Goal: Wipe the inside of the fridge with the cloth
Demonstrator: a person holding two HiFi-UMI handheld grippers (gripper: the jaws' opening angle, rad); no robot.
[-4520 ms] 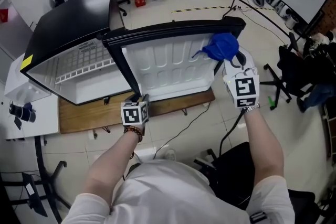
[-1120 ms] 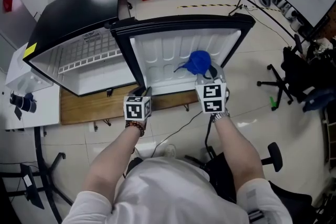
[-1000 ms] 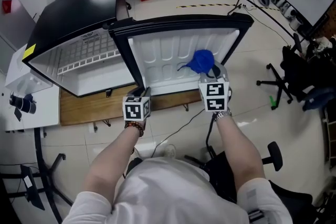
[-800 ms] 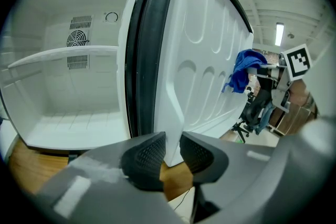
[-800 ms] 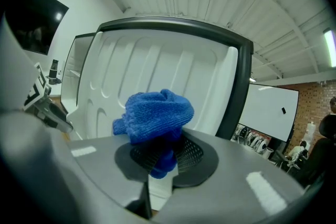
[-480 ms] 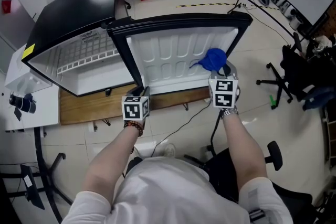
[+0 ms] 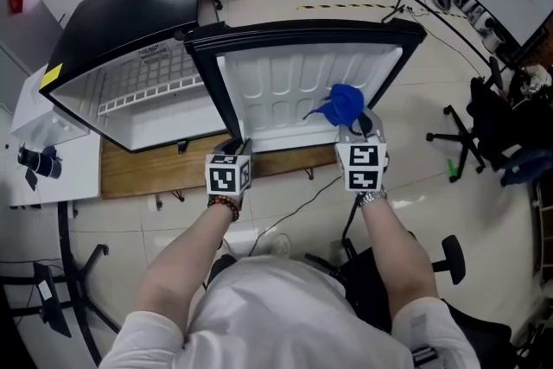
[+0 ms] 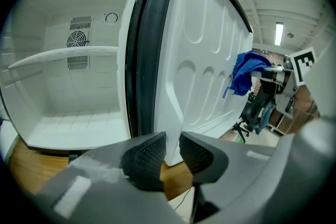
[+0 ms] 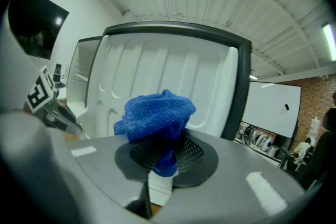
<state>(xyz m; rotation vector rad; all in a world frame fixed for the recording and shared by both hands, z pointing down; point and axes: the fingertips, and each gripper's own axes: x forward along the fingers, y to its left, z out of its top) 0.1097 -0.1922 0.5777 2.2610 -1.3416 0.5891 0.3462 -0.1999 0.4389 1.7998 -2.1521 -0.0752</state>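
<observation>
The small black fridge (image 7: 130,22) stands with its door (image 7: 285,86) swung wide, the white ribbed inner panel facing me. My left gripper (image 7: 237,148) is shut on the door's lower corner; in the left gripper view the door edge (image 8: 174,113) sits between the pads of that gripper (image 8: 172,147). My right gripper (image 7: 358,125) is shut on a bunched blue cloth (image 7: 344,104), which rests against the right part of the inner panel. In the right gripper view the cloth (image 9: 157,112) bulges out of the gripper (image 9: 165,155) in front of the panel (image 9: 157,68).
Inside the fridge are a white shelf (image 8: 63,54) and a rear fan grille (image 8: 80,39). A wooden board (image 7: 138,173) lies under the fridge. A cable (image 7: 294,207) runs over the floor. Office chairs (image 7: 484,121) stand at the right, a white table (image 7: 43,177) at the left.
My right gripper has slid the blue cloth rightward across the door's inner panel, then a little back down. The left gripper has kept its hold on the door corner.
</observation>
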